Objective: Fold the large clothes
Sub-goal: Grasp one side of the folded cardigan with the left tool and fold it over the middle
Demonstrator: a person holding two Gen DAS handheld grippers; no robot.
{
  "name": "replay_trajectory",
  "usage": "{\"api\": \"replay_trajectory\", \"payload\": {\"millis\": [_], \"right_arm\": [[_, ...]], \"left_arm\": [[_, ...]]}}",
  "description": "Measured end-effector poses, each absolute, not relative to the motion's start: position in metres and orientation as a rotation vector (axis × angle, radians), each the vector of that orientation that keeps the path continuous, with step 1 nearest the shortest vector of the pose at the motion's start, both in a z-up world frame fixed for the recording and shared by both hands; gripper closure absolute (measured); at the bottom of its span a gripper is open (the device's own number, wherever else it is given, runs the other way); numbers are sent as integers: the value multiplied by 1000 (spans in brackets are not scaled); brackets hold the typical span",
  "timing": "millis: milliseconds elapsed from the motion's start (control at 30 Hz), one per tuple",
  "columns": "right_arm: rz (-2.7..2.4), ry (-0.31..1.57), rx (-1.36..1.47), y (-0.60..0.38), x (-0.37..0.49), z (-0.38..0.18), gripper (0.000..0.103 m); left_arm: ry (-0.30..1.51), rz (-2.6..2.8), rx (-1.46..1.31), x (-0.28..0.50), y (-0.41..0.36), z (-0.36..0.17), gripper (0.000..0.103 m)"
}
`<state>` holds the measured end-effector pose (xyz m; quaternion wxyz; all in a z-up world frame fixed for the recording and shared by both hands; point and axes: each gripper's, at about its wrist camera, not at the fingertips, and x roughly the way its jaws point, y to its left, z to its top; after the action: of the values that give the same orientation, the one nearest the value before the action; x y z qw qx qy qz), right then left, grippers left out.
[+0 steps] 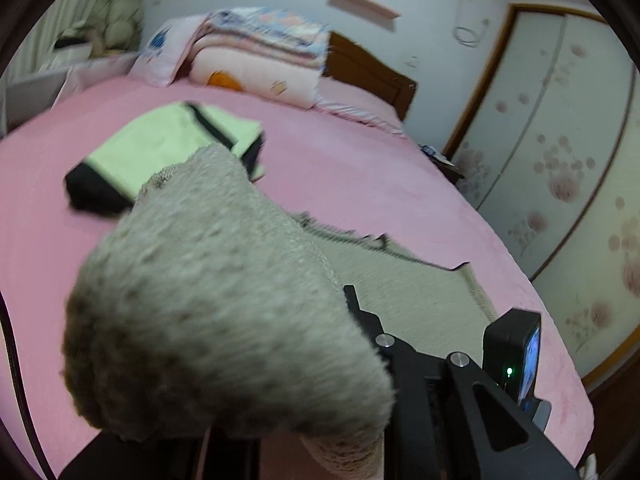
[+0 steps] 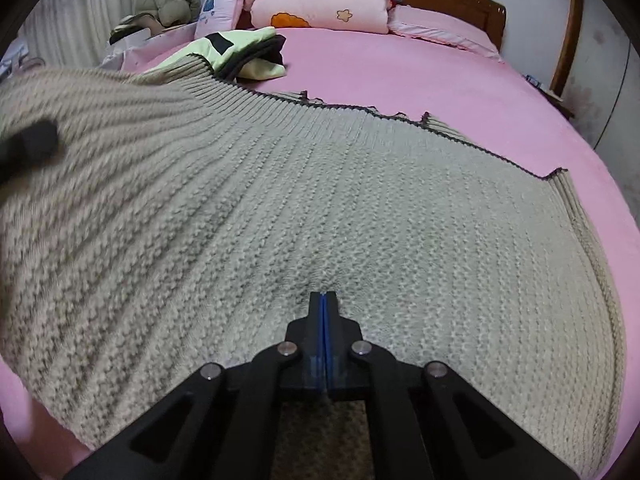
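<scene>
A large grey-beige knit sweater with a dark edge lies spread on the pink bed. My right gripper is shut, its tips sunk into the knit near the sweater's near edge, where the fabric puckers around them. My left gripper is shut on a raised fold of the sweater, which drapes over its fingers and hides the tips. In the right wrist view the left gripper shows as a dark blur at the far left, holding that side of the sweater up off the bed.
A folded light-green and black garment lies on the bed beyond the sweater. Stacked quilts and pillows rest against the wooden headboard. A flower-patterned wardrobe stands to the right. Pink sheet shows around the sweater.
</scene>
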<state>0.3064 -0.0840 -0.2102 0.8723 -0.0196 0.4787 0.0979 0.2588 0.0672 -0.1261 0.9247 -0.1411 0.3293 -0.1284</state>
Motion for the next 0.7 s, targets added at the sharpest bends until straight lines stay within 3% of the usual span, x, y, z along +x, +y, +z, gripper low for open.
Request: {"api": "replay_trajectory", "payload": {"millis": [233, 400, 633, 700], "right_arm": [[174, 940, 127, -144, 271, -177, 103], [30, 879, 207, -219, 230, -155, 103], [-173, 917, 245, -302, 180, -172, 103], [-188, 940, 266, -314, 171, -178, 102]], "left_arm": [[604, -382, -155, 262, -16, -89, 89], [587, -514, -34, 250, -103, -90, 89], [820, -607, 294, 238, -216, -177, 86], [812, -570, 416, 228, -230, -195, 83]]}}
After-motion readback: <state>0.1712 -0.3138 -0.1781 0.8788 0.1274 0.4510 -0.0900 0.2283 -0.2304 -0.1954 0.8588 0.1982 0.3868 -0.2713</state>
